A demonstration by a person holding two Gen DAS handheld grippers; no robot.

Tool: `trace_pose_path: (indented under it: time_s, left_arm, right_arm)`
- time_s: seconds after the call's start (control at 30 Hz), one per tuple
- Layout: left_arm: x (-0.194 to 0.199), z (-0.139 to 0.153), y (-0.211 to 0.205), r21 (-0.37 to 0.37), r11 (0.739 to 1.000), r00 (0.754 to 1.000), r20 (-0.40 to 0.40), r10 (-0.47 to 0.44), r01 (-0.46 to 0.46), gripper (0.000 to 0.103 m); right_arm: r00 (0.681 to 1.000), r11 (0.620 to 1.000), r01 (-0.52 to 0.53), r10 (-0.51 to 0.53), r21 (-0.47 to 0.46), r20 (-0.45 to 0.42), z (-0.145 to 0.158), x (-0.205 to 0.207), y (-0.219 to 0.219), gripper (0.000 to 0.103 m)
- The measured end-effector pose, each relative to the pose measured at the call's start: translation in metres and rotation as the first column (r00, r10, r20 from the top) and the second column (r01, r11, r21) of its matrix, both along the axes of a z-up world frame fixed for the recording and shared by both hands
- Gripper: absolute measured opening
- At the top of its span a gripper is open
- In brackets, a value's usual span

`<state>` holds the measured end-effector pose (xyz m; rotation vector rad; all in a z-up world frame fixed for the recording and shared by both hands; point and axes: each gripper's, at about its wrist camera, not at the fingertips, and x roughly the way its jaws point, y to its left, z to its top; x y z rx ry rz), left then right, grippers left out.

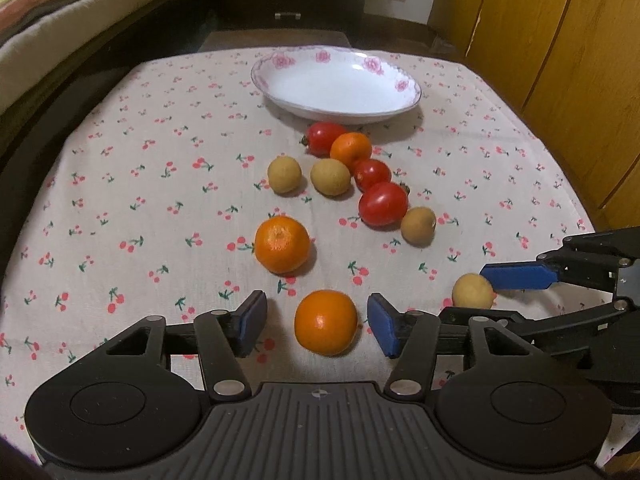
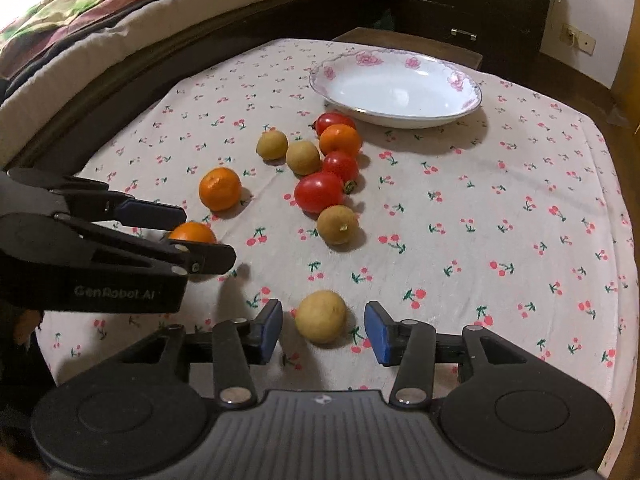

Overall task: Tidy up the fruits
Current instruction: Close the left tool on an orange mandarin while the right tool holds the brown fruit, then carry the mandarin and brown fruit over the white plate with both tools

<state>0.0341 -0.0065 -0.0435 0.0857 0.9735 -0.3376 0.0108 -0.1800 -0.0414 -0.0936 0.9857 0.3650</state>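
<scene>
Left gripper (image 1: 316, 328): seen low at the near edge of the table, its blue pads spread partway; a gap is seen on each side between the pads and the orange lying between them, so nothing is held.
Near orange (image 1: 325, 322): found on the tablecloth between the left gripper's pads, untouched.
Right gripper (image 2: 323, 330): placed to the right of the left one, jaws parted to a moderate width around a pale yellow-brown fruit; no pad is seen pressing on it.
Pale fruit (image 2: 321, 316): rested on the cloth between the right gripper's pads, with clear space on both sides.
Second orange (image 1: 282, 245): set a little farther than the near orange, apart from the other fruit.
Fruit cluster (image 1: 360, 178): three red tomatoes, a small orange and three pale round fruits are grouped mid-table, several touching in a line that runs from far left to near right.
Plate (image 1: 400, 87): a white oval dish with a pink flower rim is placed at the far side of the table, just beyond the farthest tomato.
Tablecloth (image 1: 140, 200): pale fabric printed with small cherries is spread over the whole table.
</scene>
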Motion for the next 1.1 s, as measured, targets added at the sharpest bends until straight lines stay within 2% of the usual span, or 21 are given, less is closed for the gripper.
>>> trace_pose_path:
  time_s: [0.03, 0.17, 0.23, 0.3, 0.5, 0.77, 1.1]
  left_arm:
    - [0.000, -0.001, 0.000, 0.004, 1.000, 1.000, 0.000, -0.001, 0.001, 0.061]
    - [-0.002, -0.001, -0.004, 0.035, 0.999, 1.000, 0.007, -0.007, 0.006, 0.052]
    - [-0.003, -0.001, -0.004, 0.042, 0.999, 1.000, 0.007, -0.003, 0.003, 0.050]
    - [-0.004, 0.000, -0.002, 0.033, 0.999, 1.000, 0.000, 0.002, -0.002, 0.041]
    - [-0.006, 0.002, -0.003, 0.043, 0.999, 1.000, -0.005, 0.007, -0.006, 0.040]
    - [-0.005, 0.013, -0.007, 0.018, 1.000, 1.000, 0.010, 0.011, -0.011, 0.040]
    - [0.008, 0.023, -0.016, -0.005, 1.000, 1.000, 0.020, 0.014, -0.014, 0.040]
  right_arm:
    - [1.000, 1.000, -0.003, 0.003, -0.003, 0.004, 0.000, -0.001, 0.000, 0.045]
    - [1.000, 1.000, 0.001, -0.001, -0.013, 0.004, 0.001, 0.000, 0.001, 0.031]
    - [1.000, 1.000, 0.002, -0.002, -0.010, -0.001, 0.002, -0.001, 0.001, 0.029]
    - [1.000, 1.000, 0.004, -0.004, -0.015, 0.001, 0.002, -0.003, 0.002, 0.029]
    - [1.000, 0.999, 0.028, -0.028, -0.025, -0.004, 0.004, -0.004, 0.000, 0.029]
    - [0.999, 0.999, 0.049, -0.049, -0.012, 0.019, 0.014, -0.004, -0.002, 0.029]
    - [0.994, 0.996, 0.094, -0.094, 0.010, 0.051, 0.028, 0.015, -0.009, 0.029]
